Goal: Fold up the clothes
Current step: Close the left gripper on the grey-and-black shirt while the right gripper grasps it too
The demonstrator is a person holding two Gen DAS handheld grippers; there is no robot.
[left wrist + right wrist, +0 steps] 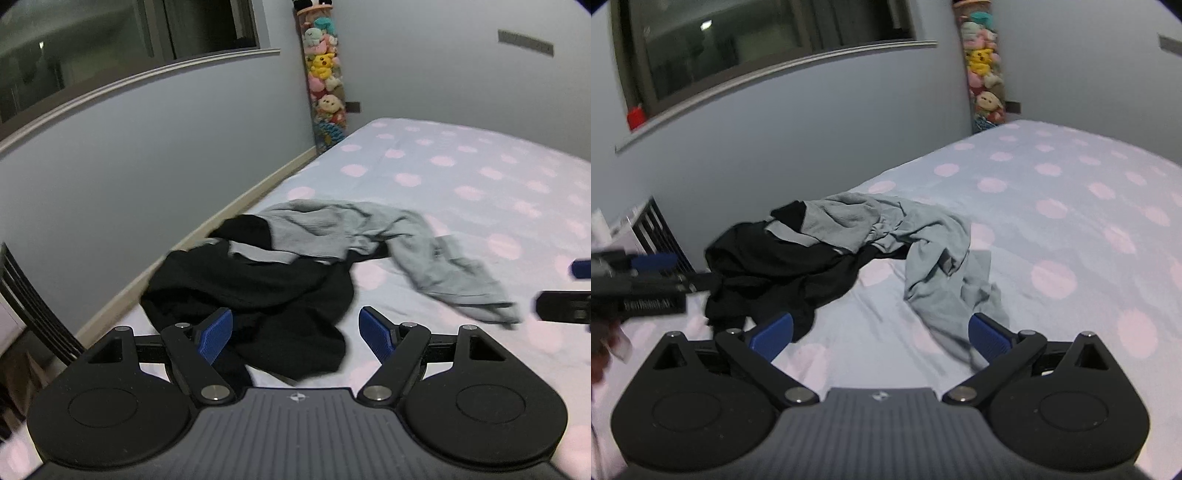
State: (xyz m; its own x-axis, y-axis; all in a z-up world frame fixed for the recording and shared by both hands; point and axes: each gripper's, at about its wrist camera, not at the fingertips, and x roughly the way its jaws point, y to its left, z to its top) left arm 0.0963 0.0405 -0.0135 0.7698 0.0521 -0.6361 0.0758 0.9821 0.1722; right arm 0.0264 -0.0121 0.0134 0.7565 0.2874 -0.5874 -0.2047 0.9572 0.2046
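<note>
A crumpled black garment (258,291) lies on the bed, with a grey garment (369,236) draped partly over its far side and trailing right. In the right wrist view the black garment (775,266) is at left and the grey garment (923,251) runs toward the centre. My left gripper (295,334) is open just above the black garment's near edge, nothing between its blue pads. My right gripper (881,334) is open over bare sheet, its right pad next to the grey garment's near end. Each gripper shows at the edge of the other's view.
The bed sheet (461,177) is pale lilac with pink dots and extends far right. A grey wall with a window (757,44) runs along the bed's left side. A column of plush toys (325,85) stands in the corner. A dark slatted chair back (33,306) is at left.
</note>
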